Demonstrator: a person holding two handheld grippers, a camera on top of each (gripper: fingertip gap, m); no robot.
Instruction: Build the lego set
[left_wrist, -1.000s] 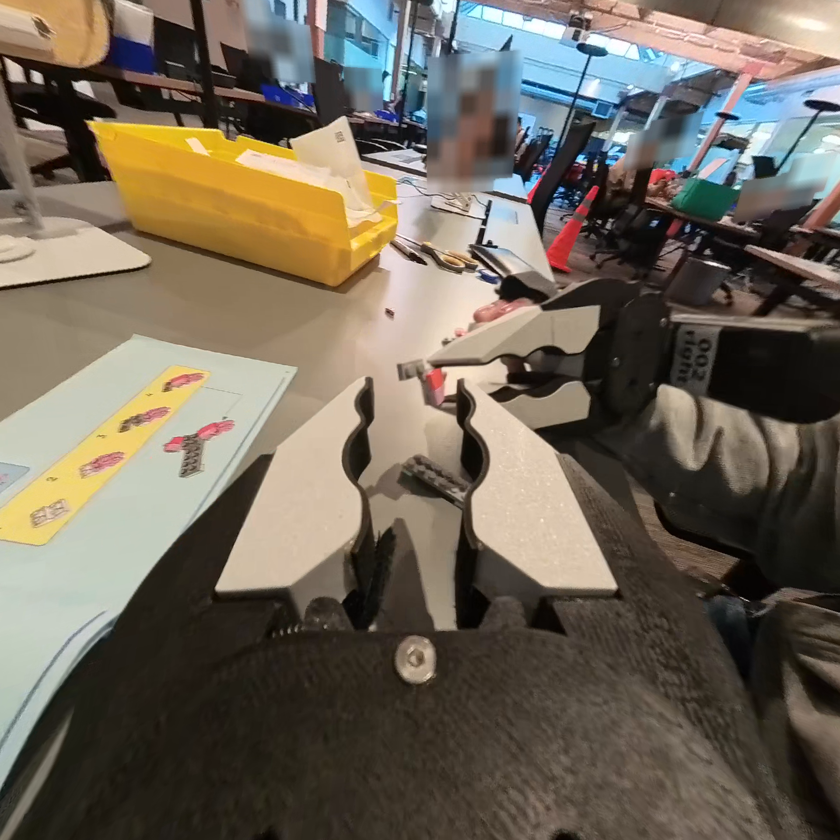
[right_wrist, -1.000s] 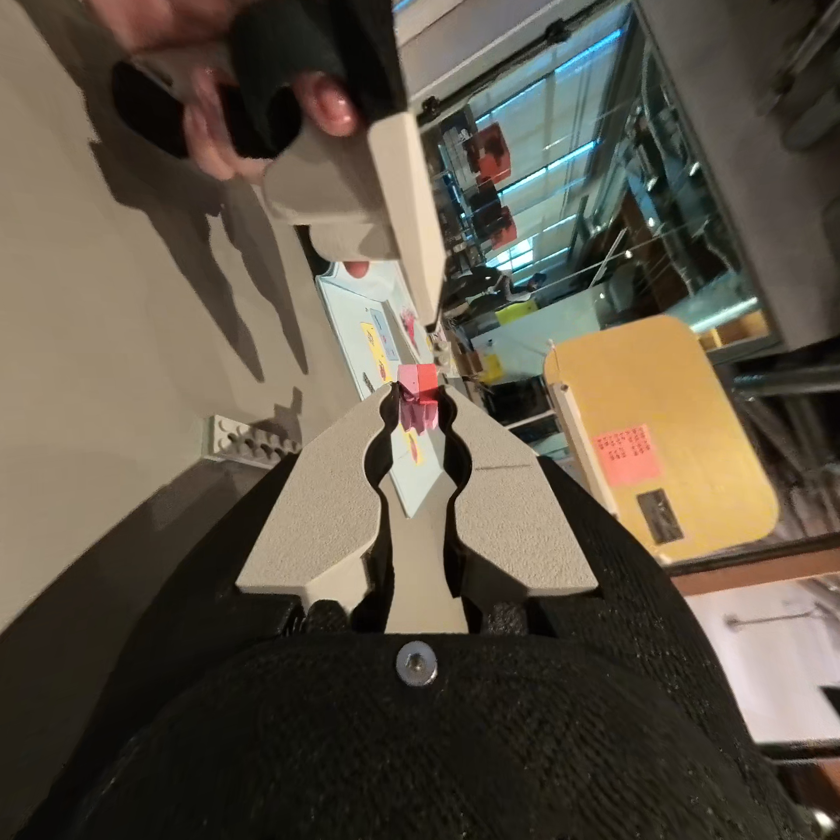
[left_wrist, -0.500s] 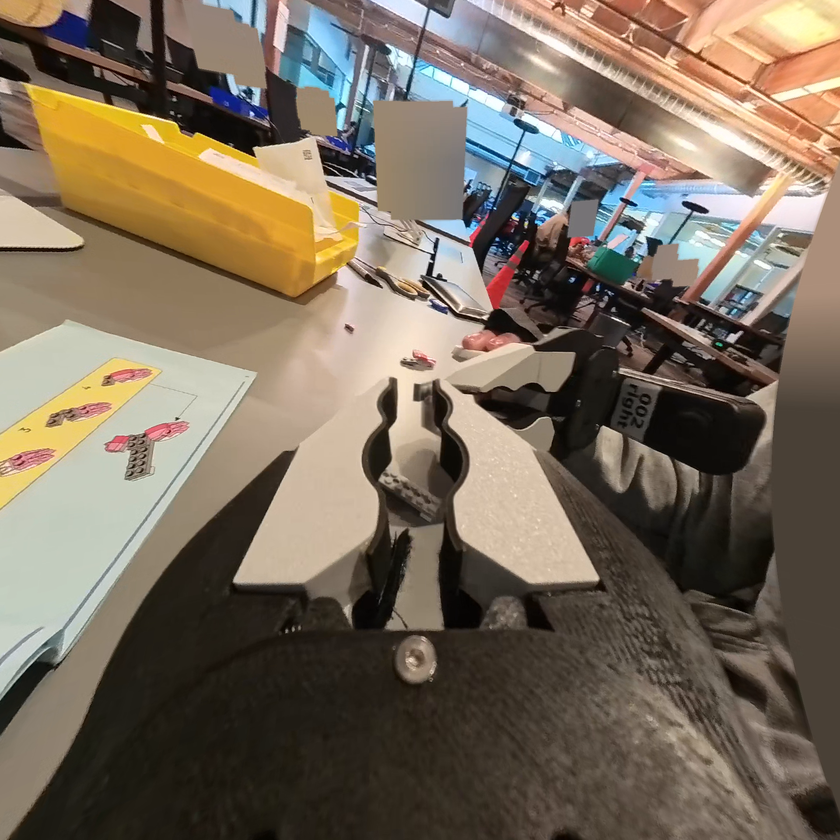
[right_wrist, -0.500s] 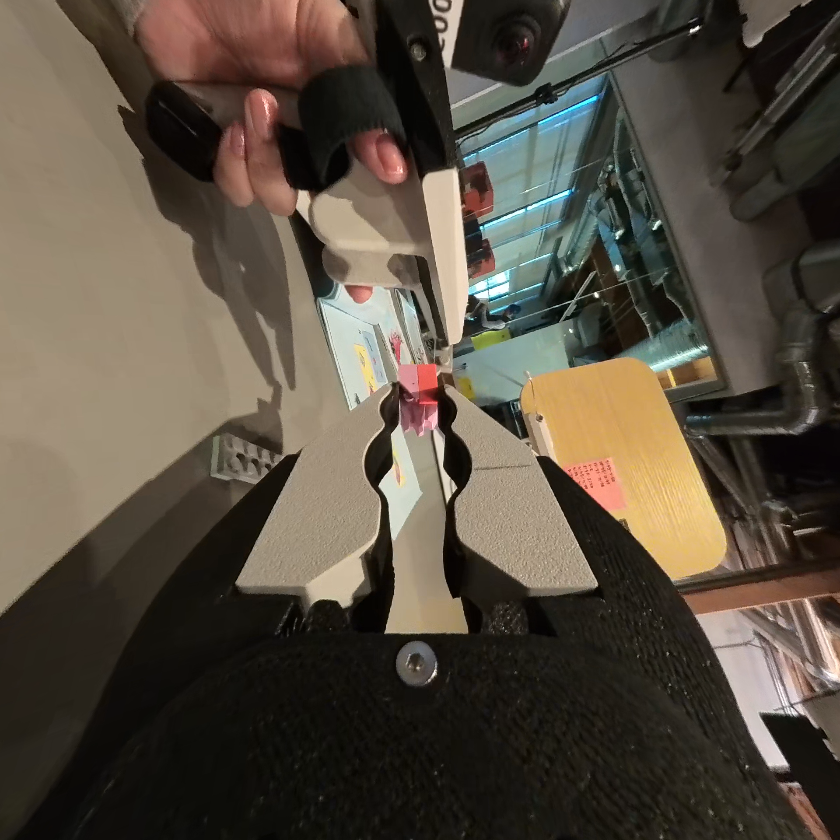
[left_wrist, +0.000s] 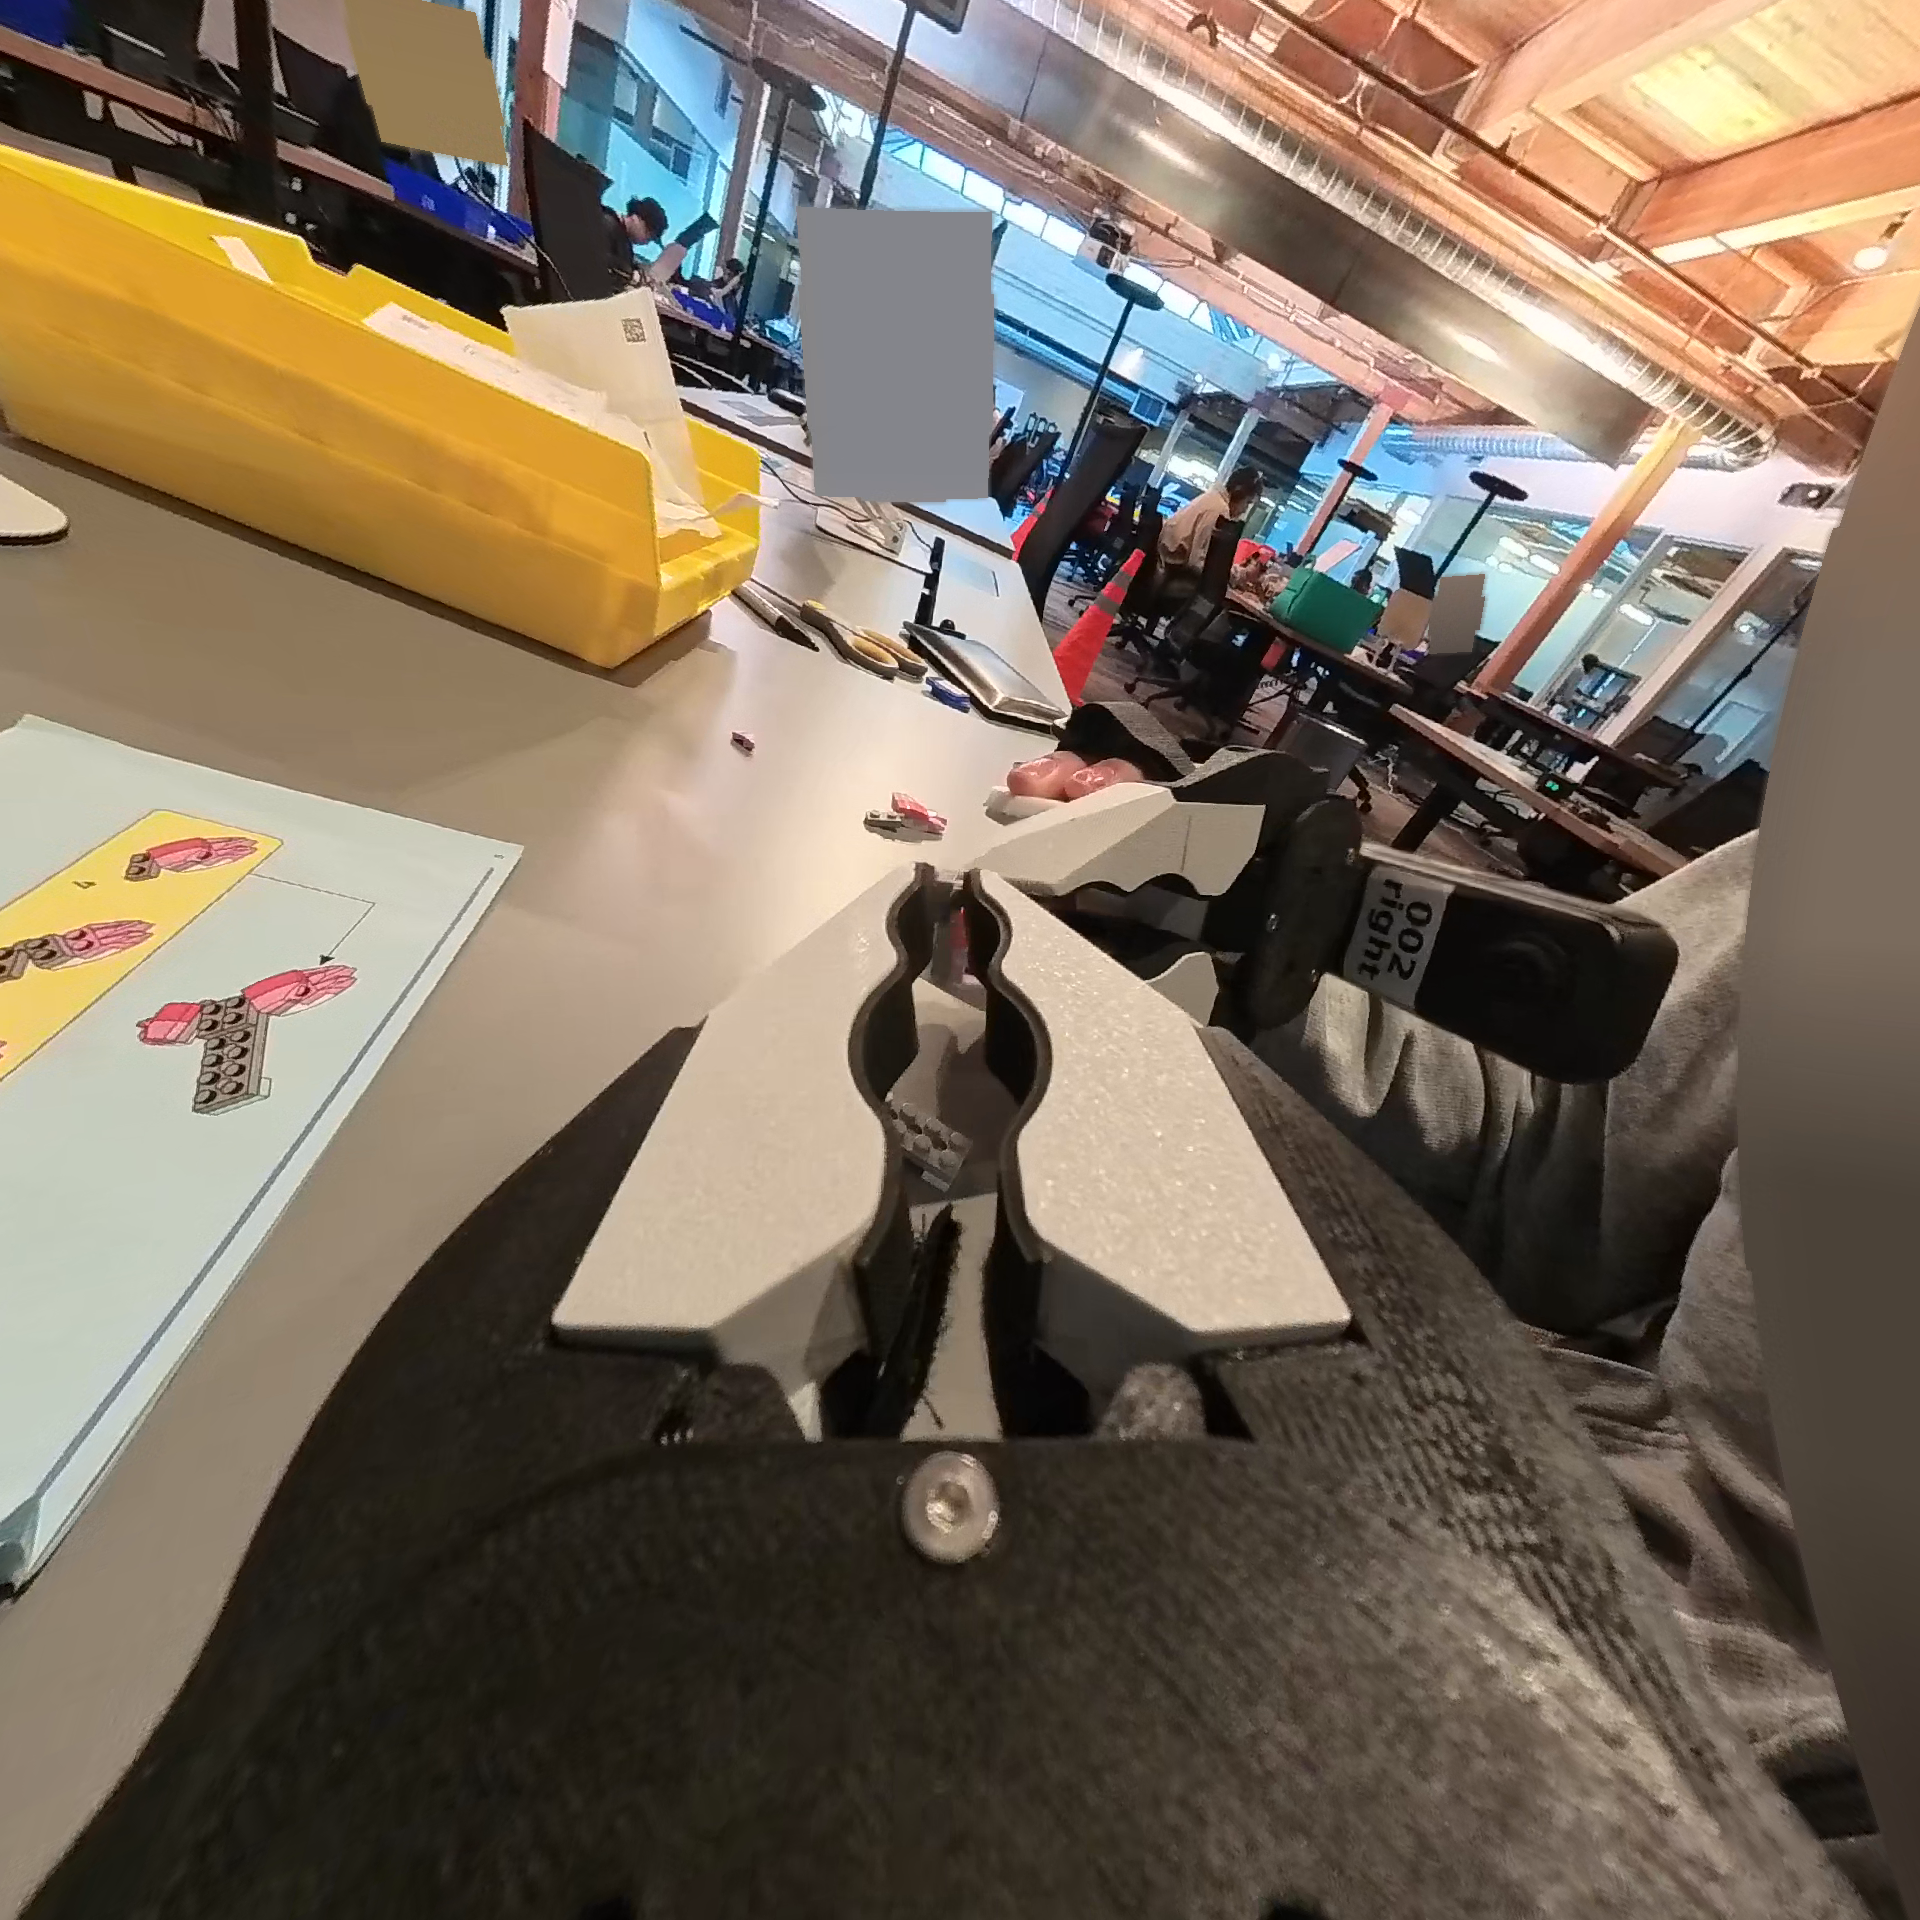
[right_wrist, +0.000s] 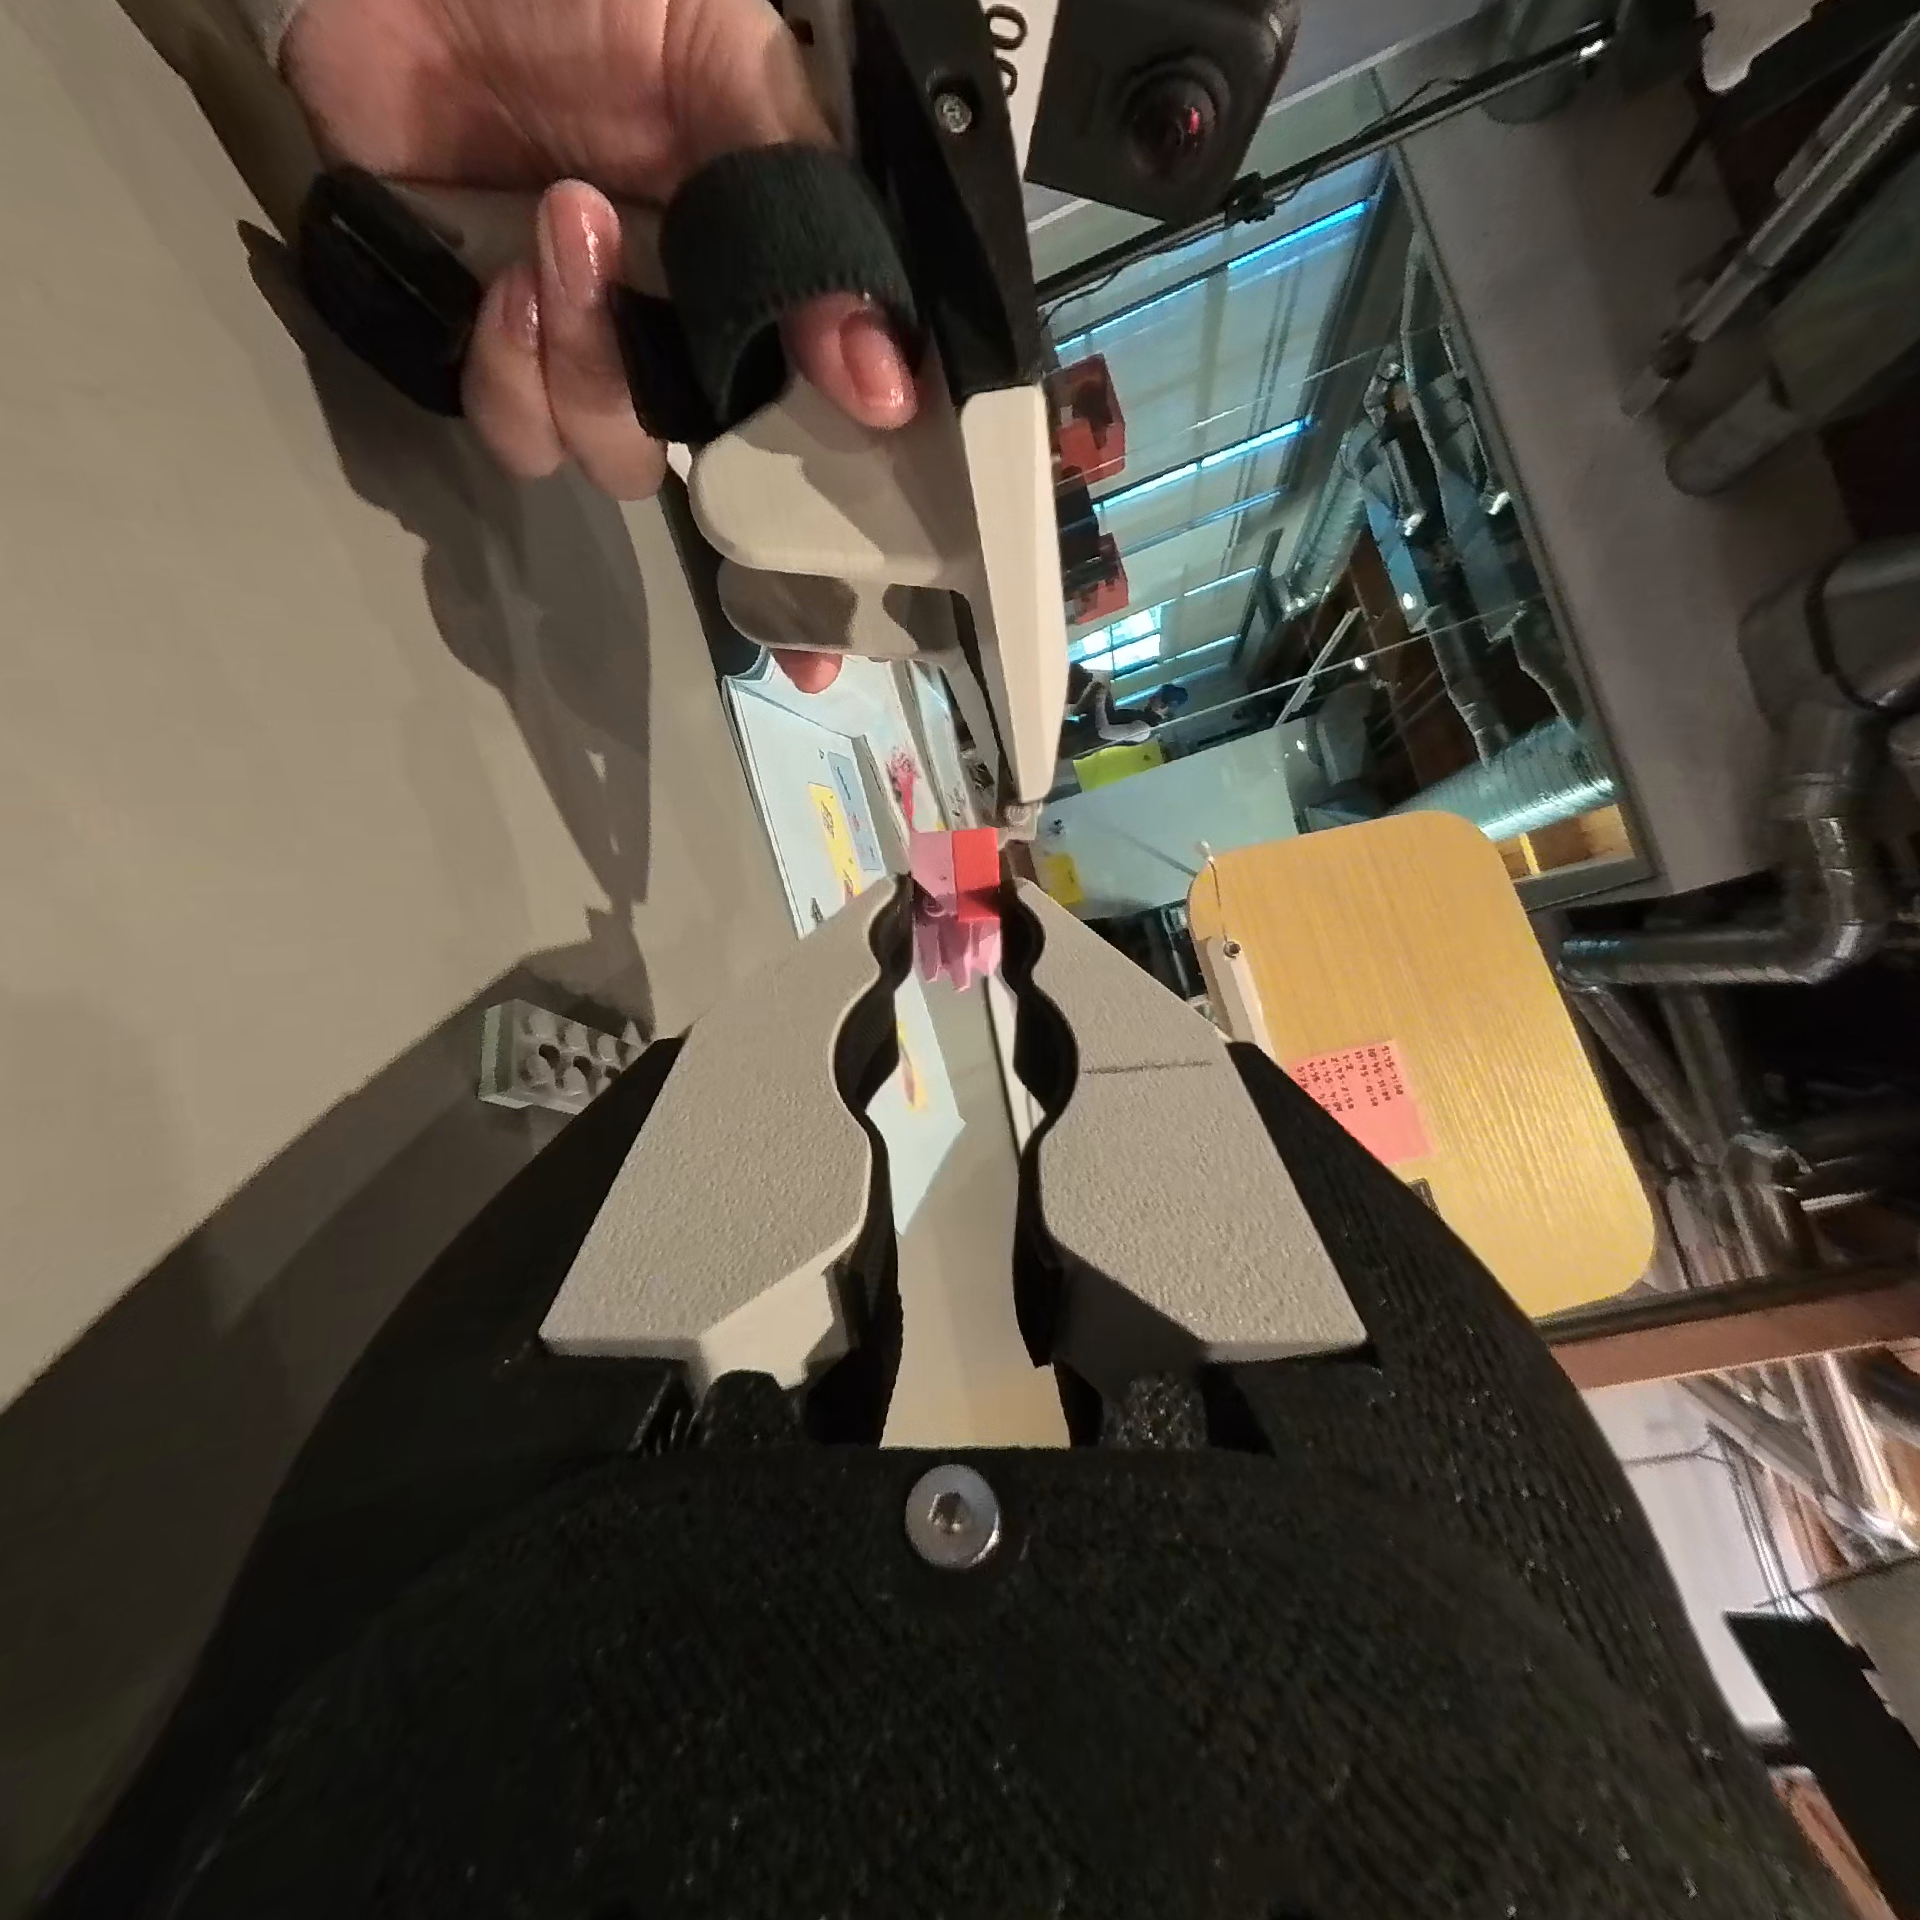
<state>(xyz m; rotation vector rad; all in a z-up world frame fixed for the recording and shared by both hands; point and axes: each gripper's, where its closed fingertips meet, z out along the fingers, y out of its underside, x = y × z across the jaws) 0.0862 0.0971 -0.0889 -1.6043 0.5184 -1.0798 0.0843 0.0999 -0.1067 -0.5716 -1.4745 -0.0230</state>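
Centre frame, the left gripper (left_wrist: 943, 896) pinches a small pink-and-grey lego piece (left_wrist: 954, 940) at its tips; the right gripper (left_wrist: 1049, 847) meets it from the right above the grey plate (left_wrist: 928, 1135).

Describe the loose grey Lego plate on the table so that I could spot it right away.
Start from the grey table and its pale blue instruction sheet, then look right to the left gripper. The grey Lego plate lies flat on the table, seen through the gap between its fingers. It is a studded grey strip with no pink, unlike the pink and red piece pinched in the right gripper.
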